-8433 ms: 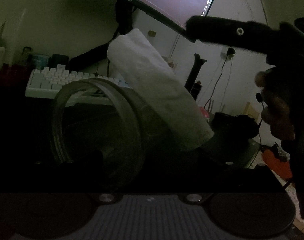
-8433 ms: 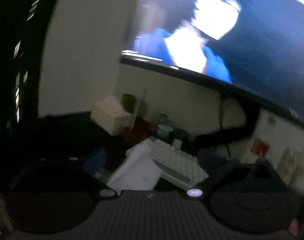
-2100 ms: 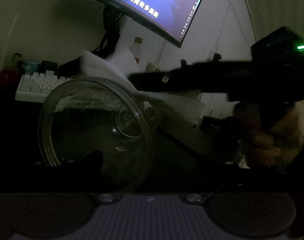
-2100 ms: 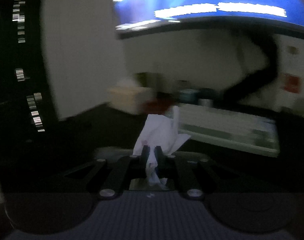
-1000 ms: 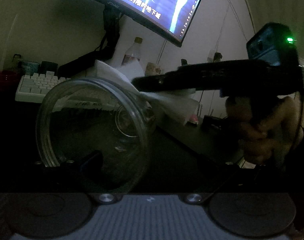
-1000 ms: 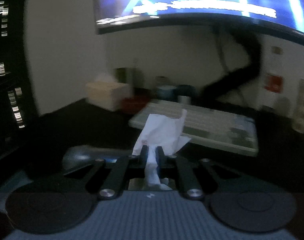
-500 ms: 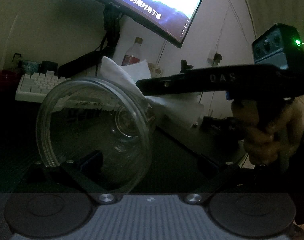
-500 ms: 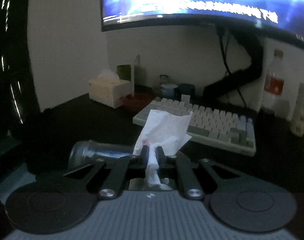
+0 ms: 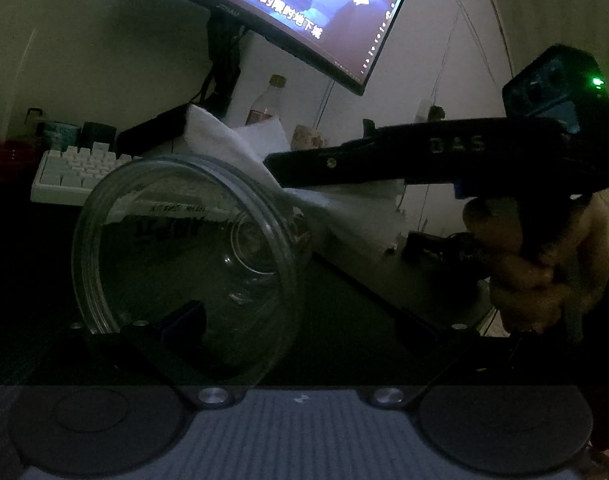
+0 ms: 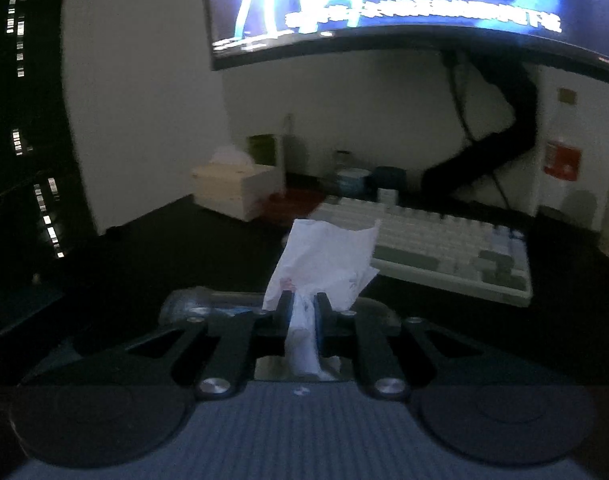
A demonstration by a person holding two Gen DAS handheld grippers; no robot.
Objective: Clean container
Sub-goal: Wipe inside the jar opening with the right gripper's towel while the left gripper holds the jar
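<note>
Clear round glass container (image 9: 184,264) is lying sideways in my left gripper (image 9: 300,356), fingers pinching its rim, while my right gripper (image 10: 303,312), fingers clamping the crumpled white tissue (image 10: 324,260), is hovering just behind it; I'm risking the thin wad slipping out.

The tissue (image 10: 324,258) sits just right of the jar (image 9: 184,268), keyboard (image 10: 436,248) behind both.
</note>
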